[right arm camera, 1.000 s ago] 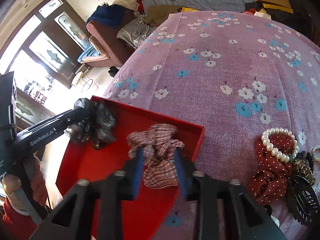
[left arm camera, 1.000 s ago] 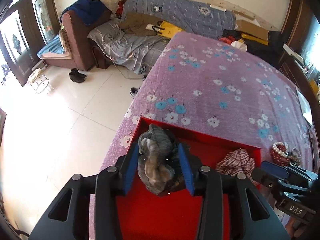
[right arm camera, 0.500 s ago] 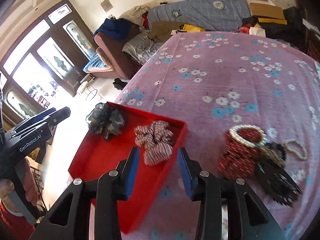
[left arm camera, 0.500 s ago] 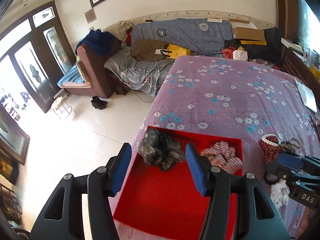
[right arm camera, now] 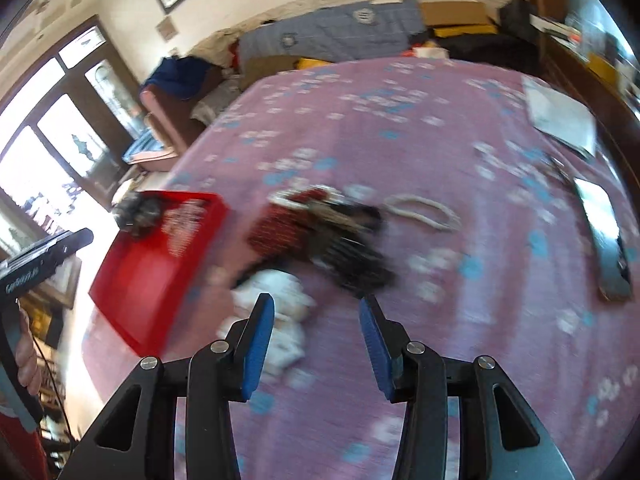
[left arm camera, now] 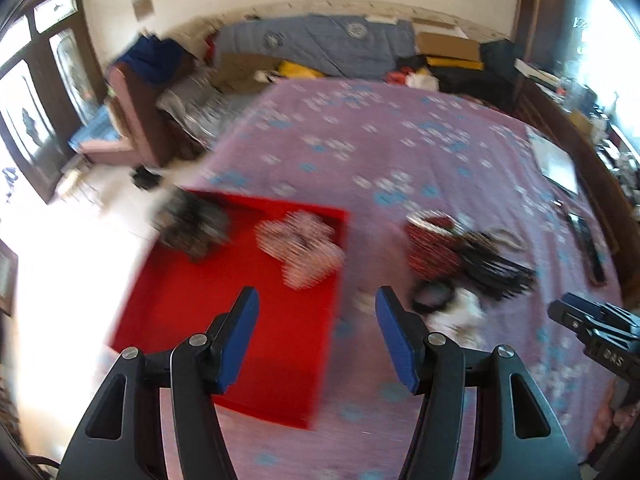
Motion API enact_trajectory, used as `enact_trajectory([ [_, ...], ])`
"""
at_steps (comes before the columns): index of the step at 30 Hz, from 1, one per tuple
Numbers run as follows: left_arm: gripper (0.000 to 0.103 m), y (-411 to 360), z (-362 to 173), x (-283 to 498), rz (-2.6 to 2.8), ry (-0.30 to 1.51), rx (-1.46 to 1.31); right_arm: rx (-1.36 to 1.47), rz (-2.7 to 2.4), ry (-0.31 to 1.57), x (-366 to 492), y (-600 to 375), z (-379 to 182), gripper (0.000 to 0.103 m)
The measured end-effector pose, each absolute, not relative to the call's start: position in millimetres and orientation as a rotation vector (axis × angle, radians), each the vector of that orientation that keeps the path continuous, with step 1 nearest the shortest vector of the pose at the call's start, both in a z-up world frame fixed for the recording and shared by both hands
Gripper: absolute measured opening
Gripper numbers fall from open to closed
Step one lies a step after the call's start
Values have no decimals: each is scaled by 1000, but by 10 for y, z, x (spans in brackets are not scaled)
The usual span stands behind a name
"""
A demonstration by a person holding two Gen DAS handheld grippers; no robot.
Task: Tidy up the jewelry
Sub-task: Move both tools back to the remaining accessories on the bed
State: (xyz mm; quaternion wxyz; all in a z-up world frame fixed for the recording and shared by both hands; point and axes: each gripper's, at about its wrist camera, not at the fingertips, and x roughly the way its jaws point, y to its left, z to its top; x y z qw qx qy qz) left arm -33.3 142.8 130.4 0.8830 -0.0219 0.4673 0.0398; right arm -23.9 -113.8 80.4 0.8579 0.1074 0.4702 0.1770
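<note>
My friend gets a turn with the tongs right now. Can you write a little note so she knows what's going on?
Left tongs: open, empty, above the red tray's right edge.
Right tongs: jaws opening, empty, near the pile.
Done: dark scrunchie and checked scrunchie lie in the tray.
Left: red dotted scrunchie, black hair clip, white fabric piece and bead bracelet, on the flowered cloth.

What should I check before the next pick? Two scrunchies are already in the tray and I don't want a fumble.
1. Left gripper empty, jaws apart: ok.
2. Right gripper empty, jaws opening: ok.
3. Grey scrunchie and plaid scrunchie lying inside the red tray: ok.
4. Remaining pile in view on the bedspread: ok.
5. Pile items separable: not ok, they overlap.
6. Picture sharp enough to aim: not ok, blurred.
</note>
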Motion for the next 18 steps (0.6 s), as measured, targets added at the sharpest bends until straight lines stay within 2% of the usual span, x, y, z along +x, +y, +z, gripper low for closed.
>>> enact_trajectory([
  [12, 59, 623, 610, -174, -67, 1085, -86, 287, 390, 1005, -150, -1603, 614, 48],
  [16, 60, 509, 471, -64, -74, 1101, -85, 321, 439, 1009, -10, -1539, 587, 55],
  [18, 60, 510, 427, -21, -79, 1110, -104, 344, 467, 1010, 77, -1492, 570, 55],
])
